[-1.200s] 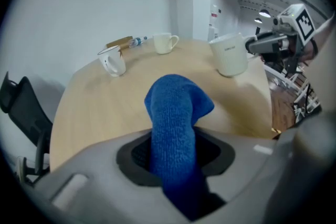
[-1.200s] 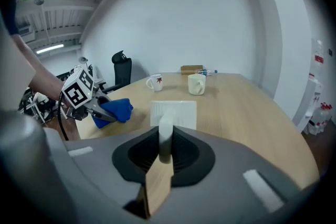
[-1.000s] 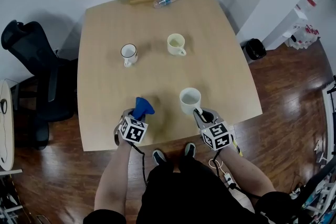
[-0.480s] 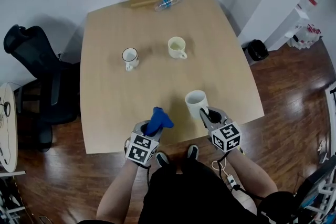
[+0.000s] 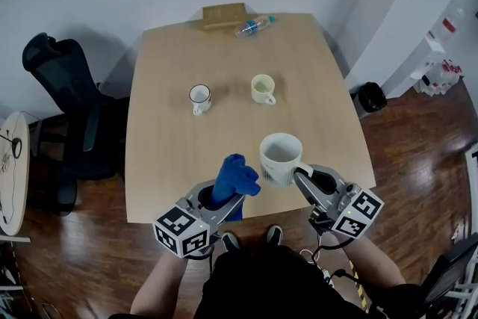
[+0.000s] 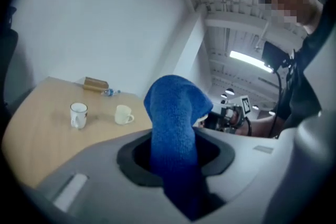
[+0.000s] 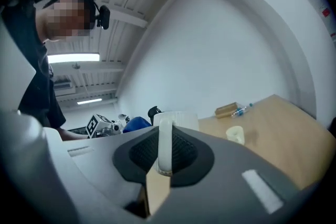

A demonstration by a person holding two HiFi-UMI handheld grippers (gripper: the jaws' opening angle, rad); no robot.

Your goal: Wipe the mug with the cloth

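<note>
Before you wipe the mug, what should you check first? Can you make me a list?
1. Cloth gripped in left tool: ok, the jaws pinch it.
2. Mug gripped in right tool: ok, the jaws are shut on its handle.
3. Mug empty: ok, nothing shows inside from the head view.
4. Cloth touching mug: cannot tell, they are right beside each other.
5. Other two mugs out of the way: ok, they stand far back on the table.
</note>
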